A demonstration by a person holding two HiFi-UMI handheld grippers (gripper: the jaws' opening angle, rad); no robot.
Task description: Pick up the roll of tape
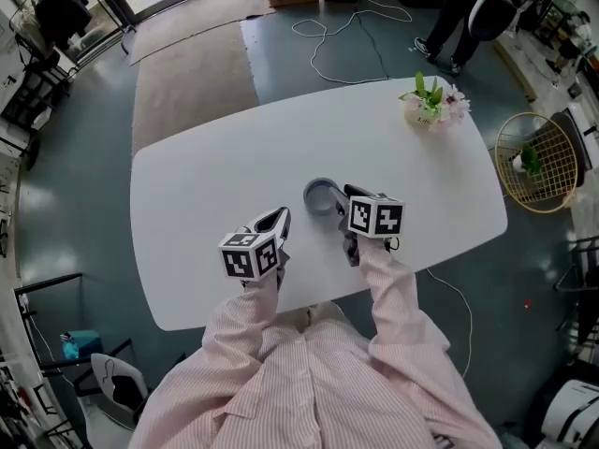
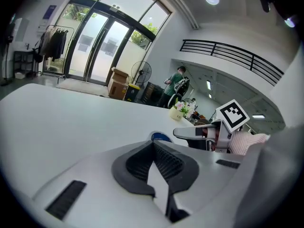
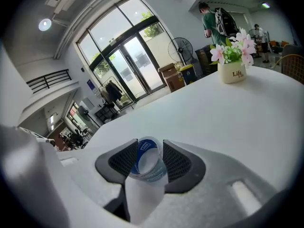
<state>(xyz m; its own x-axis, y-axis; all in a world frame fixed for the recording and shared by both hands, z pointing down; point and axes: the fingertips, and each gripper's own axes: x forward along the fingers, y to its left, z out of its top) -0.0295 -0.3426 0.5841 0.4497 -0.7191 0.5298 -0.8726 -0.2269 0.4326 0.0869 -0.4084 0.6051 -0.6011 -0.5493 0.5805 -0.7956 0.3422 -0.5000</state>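
The roll of tape (image 3: 148,161), clear with a blue core, sits between the pads of my right gripper (image 3: 149,151), which is shut on it. The roll fills the gap from pad to pad, with its open ring facing the camera. In the head view the roll of tape (image 1: 319,196) shows as a grey ring near the front middle of the white table (image 1: 206,176), at the tip of my right gripper (image 1: 339,197). I cannot tell whether it is off the surface. My left gripper (image 1: 281,219) is to the left, shut and empty, pads (image 2: 142,163) meeting at the tip.
A small pot of pink flowers (image 1: 430,106) stands at the table's far right. Off the right edge is a wicker basket (image 1: 538,162). A person (image 1: 463,7) stands beyond the table and a cable (image 1: 337,50) lies on the floor. The table's front edge is close to my body.
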